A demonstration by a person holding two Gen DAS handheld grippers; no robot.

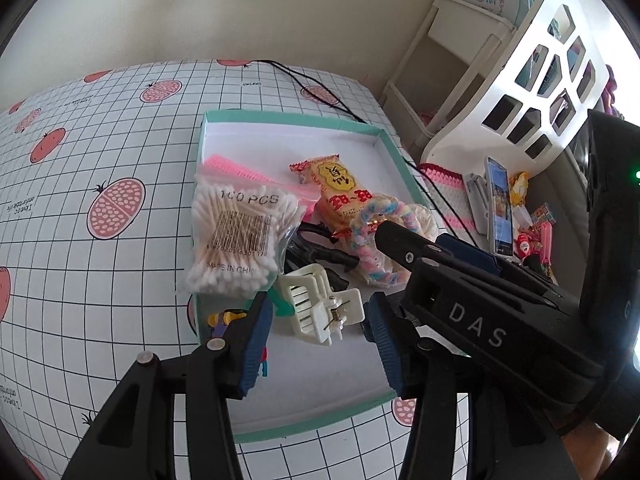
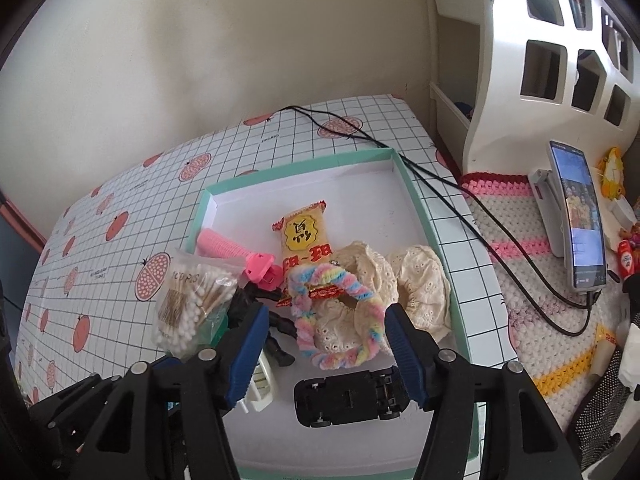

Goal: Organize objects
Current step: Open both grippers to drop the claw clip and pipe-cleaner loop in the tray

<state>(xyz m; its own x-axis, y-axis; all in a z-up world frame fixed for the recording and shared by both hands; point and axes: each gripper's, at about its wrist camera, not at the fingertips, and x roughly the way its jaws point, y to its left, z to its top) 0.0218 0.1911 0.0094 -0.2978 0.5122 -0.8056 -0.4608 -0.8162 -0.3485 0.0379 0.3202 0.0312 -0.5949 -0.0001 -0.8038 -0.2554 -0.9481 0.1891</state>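
A shallow mint-rimmed box [image 1: 294,118] [image 2: 304,163] holds the pile. In it lie a cotton swab bag [image 1: 240,236] [image 2: 188,304], a pink comb [image 1: 236,170] [image 2: 224,246], a yellow snack packet [image 1: 334,192] [image 2: 304,236], a pastel rainbow scrunchie [image 1: 370,244] [image 2: 340,312], cream lace cloths [image 2: 420,288], a cream hair claw clip [image 1: 316,308] [image 2: 260,388] and an upturned black toy car [image 2: 348,396]. My left gripper [image 1: 320,312] stands open around the claw clip. My right gripper [image 2: 326,320] stands open over the scrunchie, the car just beneath it.
The table wears a grid cloth with fruit prints [image 1: 116,208]. A black cable [image 2: 440,200] crosses the box's right corner to a phone on a stand [image 2: 580,216]. A white cut-out shelf [image 1: 532,92] and a crocheted mat [image 2: 540,300] lie to the right.
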